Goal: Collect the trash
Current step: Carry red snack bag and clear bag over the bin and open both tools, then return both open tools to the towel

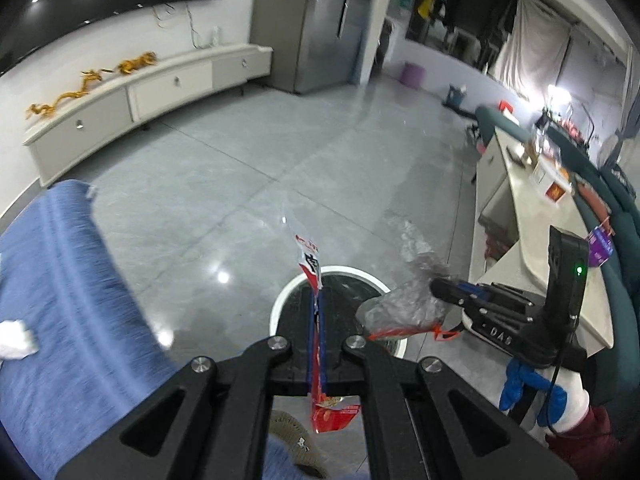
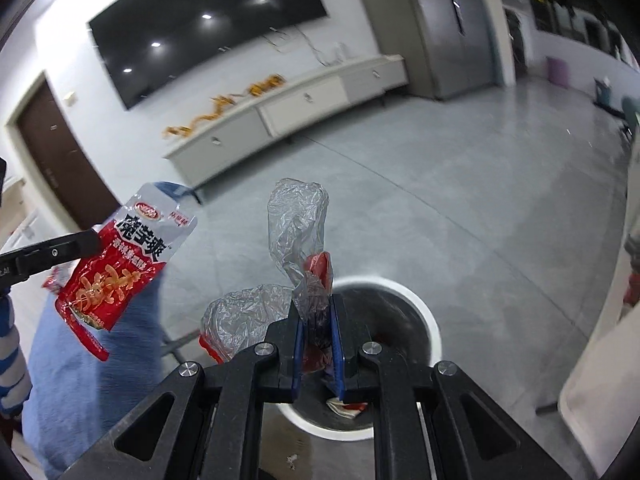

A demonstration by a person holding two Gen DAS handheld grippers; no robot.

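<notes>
Above the round white-rimmed trash bin (image 1: 280, 300) on the grey floor, the left gripper (image 1: 318, 296) is closed tight on a red and silver snack packet (image 2: 120, 264). Just to its right, the right gripper (image 2: 316, 316) pinches a crumpled clear plastic bag (image 2: 296, 220) over the bin.

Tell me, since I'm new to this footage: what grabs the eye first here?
The red and silver snack wrapper, pinched in the left tongs, hangs above the round white-rimmed bin. Beside it, the right tongs are shut on a crumpled clear plastic bag, also over the bin. Behind, a big dark TV screen fills the wall.
</notes>
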